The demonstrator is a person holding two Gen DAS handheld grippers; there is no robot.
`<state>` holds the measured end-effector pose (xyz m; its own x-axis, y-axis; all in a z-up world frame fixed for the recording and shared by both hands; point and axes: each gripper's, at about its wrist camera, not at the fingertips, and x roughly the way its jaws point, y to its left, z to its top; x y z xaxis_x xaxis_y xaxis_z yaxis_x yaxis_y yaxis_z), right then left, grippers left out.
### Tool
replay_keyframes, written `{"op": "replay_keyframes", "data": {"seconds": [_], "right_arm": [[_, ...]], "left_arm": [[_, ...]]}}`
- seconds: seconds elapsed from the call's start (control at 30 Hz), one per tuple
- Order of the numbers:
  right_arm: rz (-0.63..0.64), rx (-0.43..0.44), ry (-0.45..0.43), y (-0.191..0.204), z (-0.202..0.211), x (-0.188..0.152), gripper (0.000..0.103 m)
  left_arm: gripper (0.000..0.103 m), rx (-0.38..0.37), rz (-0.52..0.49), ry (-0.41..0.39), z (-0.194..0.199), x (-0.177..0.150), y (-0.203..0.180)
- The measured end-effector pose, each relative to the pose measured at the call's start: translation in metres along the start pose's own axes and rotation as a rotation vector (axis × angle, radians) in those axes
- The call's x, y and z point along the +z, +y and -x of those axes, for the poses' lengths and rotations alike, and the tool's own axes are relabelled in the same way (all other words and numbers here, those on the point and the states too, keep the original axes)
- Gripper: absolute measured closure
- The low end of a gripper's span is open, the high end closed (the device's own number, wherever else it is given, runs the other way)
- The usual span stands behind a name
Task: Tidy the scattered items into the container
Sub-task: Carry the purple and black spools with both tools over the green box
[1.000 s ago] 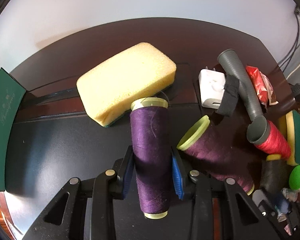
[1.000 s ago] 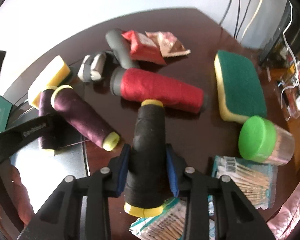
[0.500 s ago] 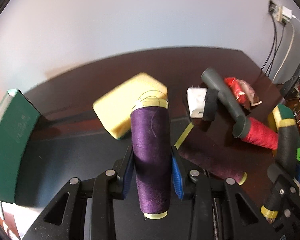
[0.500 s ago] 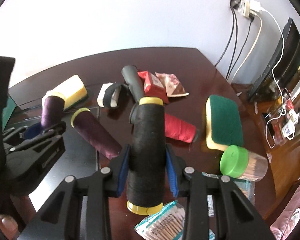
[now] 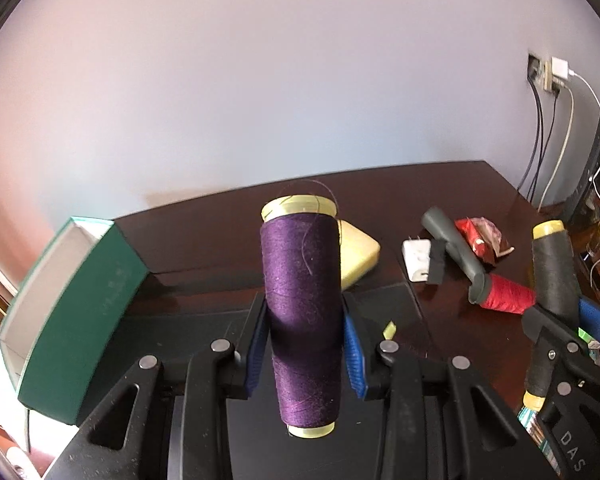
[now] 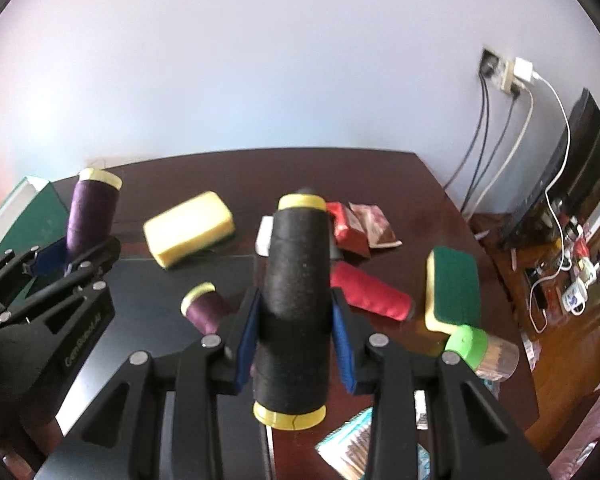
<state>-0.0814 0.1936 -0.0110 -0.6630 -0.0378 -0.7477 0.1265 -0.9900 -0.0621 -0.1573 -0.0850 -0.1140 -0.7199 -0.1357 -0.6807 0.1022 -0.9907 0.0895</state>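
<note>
My left gripper (image 5: pixel 305 344) is shut on a purple thread spool (image 5: pixel 302 304) and holds it above the table; it also shows in the right wrist view (image 6: pixel 92 216). My right gripper (image 6: pixel 294 330) is shut on a black thread spool (image 6: pixel 294 300), also lifted; it shows at the right of the left wrist view (image 5: pixel 554 272). The open green box (image 5: pixel 72 312) stands at the left. On the table lie a second purple spool (image 6: pixel 204 308), a red spool (image 6: pixel 370 290), a yellow sponge (image 6: pixel 190 228) and a green-topped sponge (image 6: pixel 454 288).
A white charger (image 5: pixel 416 260), a grey tube (image 5: pixel 452 244) and red snack packets (image 6: pixel 360 224) lie at the back. A green-lidded toothpick jar (image 6: pixel 480 350) and cotton swab packs (image 6: pixel 360 444) sit at the front right. Cables hang from a wall socket (image 6: pixel 504 76).
Both grippers have risen and tilted up with their spools. The table items look lower and farther, more wall shows, and the green box has come more into view at the left.
</note>
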Motion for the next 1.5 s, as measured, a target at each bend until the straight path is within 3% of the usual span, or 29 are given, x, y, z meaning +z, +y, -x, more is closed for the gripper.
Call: {"op": "replay_keyframes", "data": {"seconds": [0.07, 0.13, 0.2, 0.3, 0.6, 0.9, 1.07, 1.2, 1.37, 1.5], "right_arm": [[0.007, 0.005, -0.008, 0.006, 0.005, 0.001, 0.069], [0.011, 0.008, -0.016, 0.012, 0.009, 0.001, 0.069], [0.013, 0.013, -0.022, 0.015, 0.012, 0.001, 0.069], [0.007, 0.054, -0.023, 0.017, 0.014, 0.001, 0.069], [-0.031, 0.189, -0.02, 0.04, -0.011, -0.009, 0.069], [-0.069, 0.327, -0.031, 0.082, -0.05, -0.009, 0.069], [0.028, 0.376, -0.051, 0.121, -0.032, 0.021, 0.069], [0.108, 0.42, -0.068, 0.163, -0.017, 0.045, 0.069], [0.186, 0.539, -0.026, 0.231, -0.014, 0.073, 0.069], [0.249, 0.599, 0.012, 0.291, -0.016, 0.092, 0.069]], "left_arm": [[0.066, 0.001, 0.005, -0.007, 0.002, 0.0, 0.01], [0.066, 0.003, 0.009, -0.012, 0.034, -0.002, -0.008], [0.066, 0.001, 0.015, -0.015, 0.041, -0.001, -0.005], [0.066, -0.008, 0.029, -0.008, 0.086, -0.011, -0.037], [0.066, 0.026, 0.125, 0.011, 0.057, -0.04, 0.013], [0.066, 0.031, 0.132, -0.085, 0.109, -0.044, 0.047], [0.066, 0.015, 0.168, -0.093, 0.132, -0.031, 0.091], [0.066, 0.055, 0.201, -0.108, 0.151, -0.026, 0.125], [0.066, 0.098, 0.272, -0.066, 0.157, -0.02, 0.19], [0.066, 0.18, 0.344, -0.041, 0.163, -0.014, 0.245]]}}
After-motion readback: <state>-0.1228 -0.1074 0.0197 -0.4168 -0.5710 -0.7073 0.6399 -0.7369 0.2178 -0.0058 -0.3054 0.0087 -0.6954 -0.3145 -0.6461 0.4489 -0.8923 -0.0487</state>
